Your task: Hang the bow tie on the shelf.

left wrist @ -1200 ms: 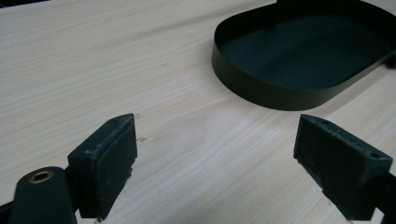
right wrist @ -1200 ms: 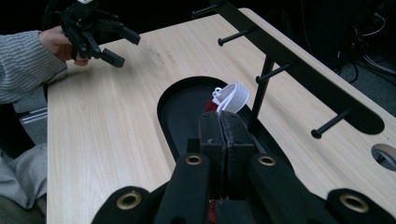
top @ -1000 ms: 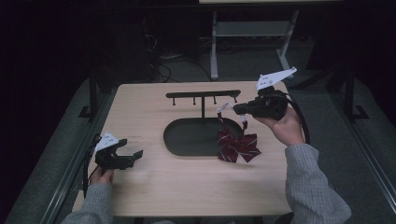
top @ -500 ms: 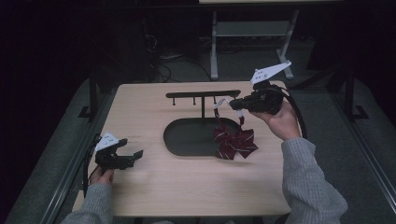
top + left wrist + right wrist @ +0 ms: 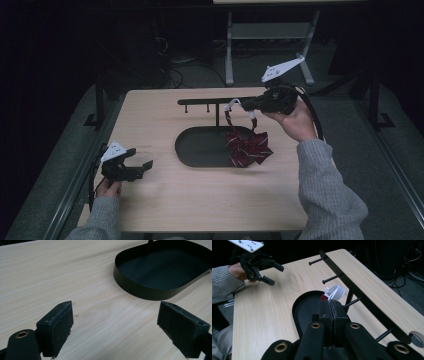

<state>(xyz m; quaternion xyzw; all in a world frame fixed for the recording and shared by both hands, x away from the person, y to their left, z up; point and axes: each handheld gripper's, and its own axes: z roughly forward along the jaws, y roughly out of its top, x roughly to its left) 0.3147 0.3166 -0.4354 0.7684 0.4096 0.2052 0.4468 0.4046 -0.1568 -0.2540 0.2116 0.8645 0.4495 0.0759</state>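
The right gripper [image 5: 245, 103] has its jaws pressed together on the white elastic loop [image 5: 334, 292] of a red striped bow tie [image 5: 247, 147], which hangs over the right end of the oval black tray [image 5: 192, 152], its lower edge seemingly touching the rim there. Held high by the loop just beside the hook rack [image 5: 210, 101] that rises from the tray, the tie looks meant for one of the pegs [image 5: 332, 278], so that grip keeps the loop open and free. The left gripper [image 5: 141, 168] rests low on the table [image 5: 200, 205], well left of the tray, jaws wide apart around nothing, probably waiting. The right gripper view shows the closed pads and the pegs' spacing, while the high view alone gives the hanging bow; the left gripper view shows the tray's near wall and bare floor
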